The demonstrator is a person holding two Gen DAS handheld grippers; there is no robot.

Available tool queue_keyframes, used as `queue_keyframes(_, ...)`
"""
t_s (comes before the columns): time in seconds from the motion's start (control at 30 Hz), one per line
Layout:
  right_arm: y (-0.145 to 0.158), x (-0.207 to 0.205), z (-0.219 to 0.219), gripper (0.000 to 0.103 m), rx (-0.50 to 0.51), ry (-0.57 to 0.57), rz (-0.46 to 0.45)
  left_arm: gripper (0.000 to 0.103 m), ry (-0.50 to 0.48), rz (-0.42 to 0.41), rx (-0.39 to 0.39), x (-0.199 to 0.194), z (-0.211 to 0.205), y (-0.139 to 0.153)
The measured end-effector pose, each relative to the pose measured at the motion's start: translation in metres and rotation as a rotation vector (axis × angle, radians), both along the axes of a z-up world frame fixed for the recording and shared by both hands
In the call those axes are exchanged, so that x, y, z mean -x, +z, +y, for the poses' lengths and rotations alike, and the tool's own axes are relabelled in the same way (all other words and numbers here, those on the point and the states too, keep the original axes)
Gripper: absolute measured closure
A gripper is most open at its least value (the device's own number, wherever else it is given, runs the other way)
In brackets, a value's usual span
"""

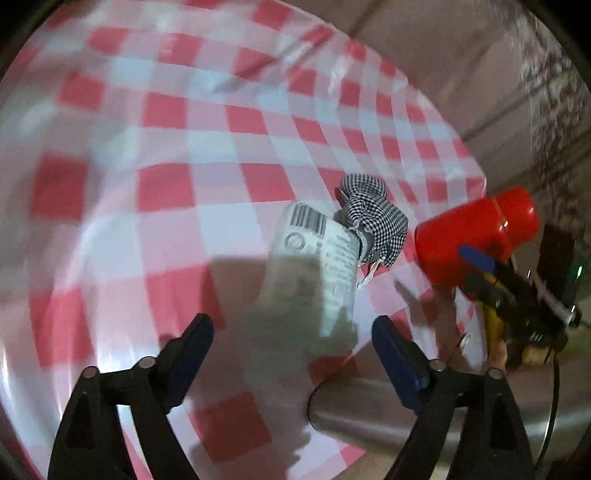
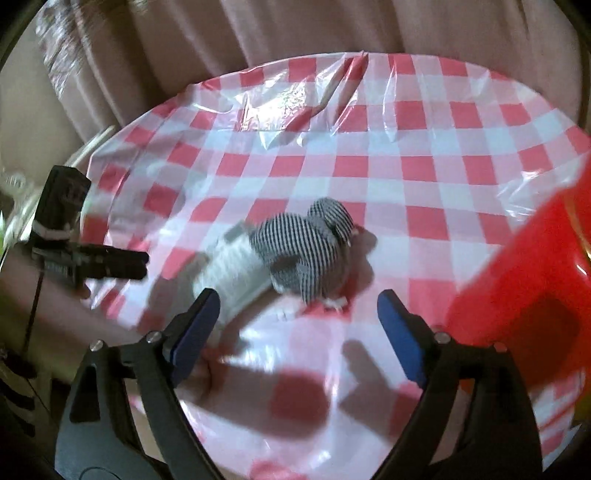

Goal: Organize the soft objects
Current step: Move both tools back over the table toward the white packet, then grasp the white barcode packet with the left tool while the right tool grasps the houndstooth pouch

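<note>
A black-and-white checked fabric piece (image 1: 373, 218) lies bunched on the red-and-white checked tablecloth (image 1: 147, 147), its edge over a white packet with a barcode label (image 1: 317, 258). Both show in the right wrist view, fabric (image 2: 314, 251) and packet (image 2: 232, 277). My left gripper (image 1: 291, 354) is open and empty, just short of the packet. My right gripper (image 2: 299, 328) is open and empty, just short of the fabric. The left gripper shows at the left of the right wrist view (image 2: 122, 262); the right one shows at the right of the left wrist view (image 1: 495, 284).
A red plastic object (image 2: 528, 280) stands close on the right of the right gripper; in the left wrist view it (image 1: 476, 236) appears by the table edge. A metal cylinder (image 1: 388, 406) sits below the table edge. Curtains (image 2: 258, 33) hang behind the round table.
</note>
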State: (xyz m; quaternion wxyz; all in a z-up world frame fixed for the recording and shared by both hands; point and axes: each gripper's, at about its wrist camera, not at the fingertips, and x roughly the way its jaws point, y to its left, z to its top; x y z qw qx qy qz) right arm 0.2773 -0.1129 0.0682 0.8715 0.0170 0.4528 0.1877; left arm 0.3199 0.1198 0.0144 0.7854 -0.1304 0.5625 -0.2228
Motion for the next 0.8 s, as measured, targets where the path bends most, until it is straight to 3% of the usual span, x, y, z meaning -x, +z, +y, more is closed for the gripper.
queue_keyframes(0.1, -0.009, -0.026, 0.01, 0.013, -0.022, -0.014, 0.034, 0.001, -0.072, 0.052, -0.048, -0.026, -0.017, -0.001)
queue_keyframes(0.33, -0.039, -0.069, 0.028, 0.013, -0.039, -0.028, 0.115, 0.0, -0.269, 0.175, -0.222, -0.052, -0.069, -0.016)
queue_keyframes(0.67, -0.069, -0.091, 0.04, 0.014, -0.003, -0.008, 0.14, 0.0, -0.341, 0.216, -0.375, -0.059, -0.104, -0.052)
queue_keyframes(0.7, -0.07, -0.092, 0.039, 0.021, -0.002, -0.011, 0.139, 0.001, -0.342, 0.208, -0.392, -0.059, -0.105, -0.054)
queue_keyframes(0.73, -0.072, -0.093, 0.038, 0.036, 0.001, -0.012, 0.139, 0.006, -0.343, 0.207, -0.401, -0.059, -0.106, -0.056)
queue_keyframes(0.8, -0.079, -0.095, 0.036, 0.052, 0.011, -0.016, 0.147, 0.009, -0.353, 0.201, -0.404, -0.057, -0.108, -0.057)
